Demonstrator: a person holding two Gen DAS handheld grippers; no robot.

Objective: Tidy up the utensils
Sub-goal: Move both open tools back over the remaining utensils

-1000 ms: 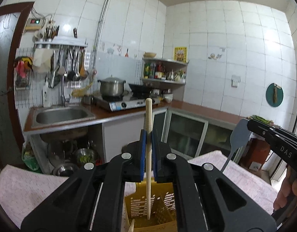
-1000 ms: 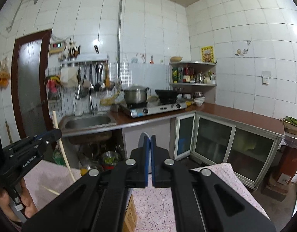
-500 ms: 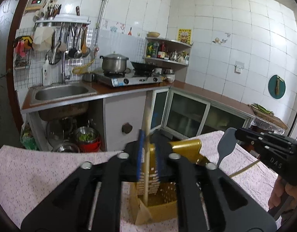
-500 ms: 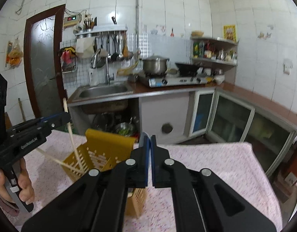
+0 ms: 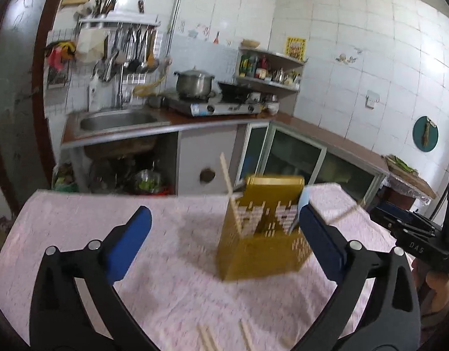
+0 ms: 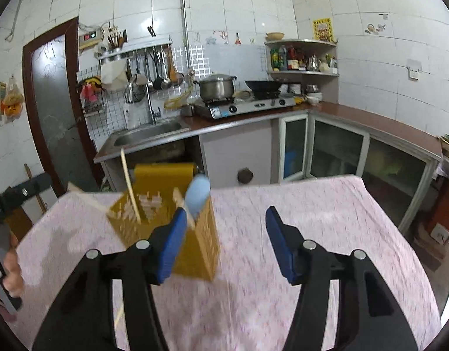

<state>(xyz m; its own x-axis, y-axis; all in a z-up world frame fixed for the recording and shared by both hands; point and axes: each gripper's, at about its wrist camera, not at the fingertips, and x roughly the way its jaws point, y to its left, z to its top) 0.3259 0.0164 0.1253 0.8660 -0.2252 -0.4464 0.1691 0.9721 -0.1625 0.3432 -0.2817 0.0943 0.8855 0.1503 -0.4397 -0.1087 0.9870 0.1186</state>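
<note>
A yellow perforated utensil holder (image 5: 261, 231) stands on the pink tablecloth (image 5: 171, 257); it also shows in the right wrist view (image 6: 171, 222). A wooden chopstick (image 5: 229, 187) and a light-blue spatula (image 6: 196, 194) stand in it. My left gripper (image 5: 224, 242) is open and empty, in front of the holder. My right gripper (image 6: 224, 239) is open and empty, just right of the holder. Loose chopsticks (image 5: 208, 337) lie on the cloth near the left gripper.
Behind the table run a counter with a sink (image 5: 116, 120), a gas stove with a pot (image 5: 193, 83) and glass-door cabinets (image 6: 338, 152). A door (image 6: 54, 108) is at the left. A loose chopstick (image 6: 119, 314) lies on the cloth.
Both grippers have opened and pulled back from the holder. The chopstick left my left gripper and the spatula left my right gripper; both now stand in the holder.
</note>
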